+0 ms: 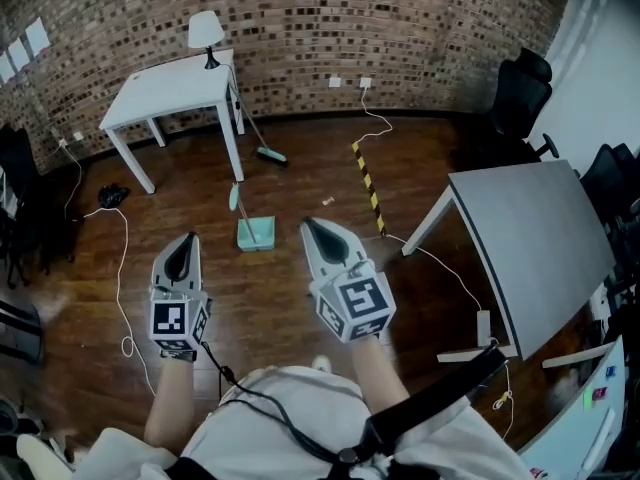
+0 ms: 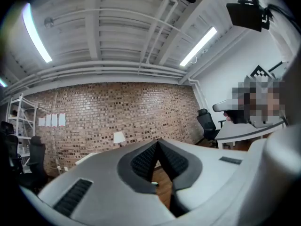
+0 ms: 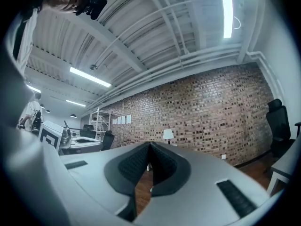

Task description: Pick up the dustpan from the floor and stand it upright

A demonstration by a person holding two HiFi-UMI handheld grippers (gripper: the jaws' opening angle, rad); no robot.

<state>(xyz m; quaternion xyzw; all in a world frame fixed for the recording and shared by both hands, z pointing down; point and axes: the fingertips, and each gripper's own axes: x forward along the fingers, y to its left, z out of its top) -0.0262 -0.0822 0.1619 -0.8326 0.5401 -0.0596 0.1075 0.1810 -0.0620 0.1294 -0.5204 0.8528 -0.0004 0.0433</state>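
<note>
Teal plastic, the dustpan [image 1: 256,233] rests on the dark wooden floor [image 1: 300,183] ahead of the person, well apart from both grippers, its long handle running up and to the left of the pan in the head view. From this steep angle I cannot say for certain whether the handle stands or lies flat; the pan's near-square outline and the short look of the handle suggest it may be upright. The left gripper [image 1: 183,242] and the right gripper [image 1: 318,232] are held side by side in front of the body, pointing roughly level toward the brick wall [image 1: 330,28]. The left fingers [image 2: 143,161] are closed together on nothing, and the right fingers [image 3: 131,166] likewise meet with nothing between them. Neither gripper touches the dustpan. Judgement: if the dustpan stands, the task is done and the hands are clear of it. If it lies flat, the whole job remains: reach down, grip the handle and raise it. A broom [image 1: 268,152] leans by the white desk [image 1: 170,90], apart from the work.
</note>
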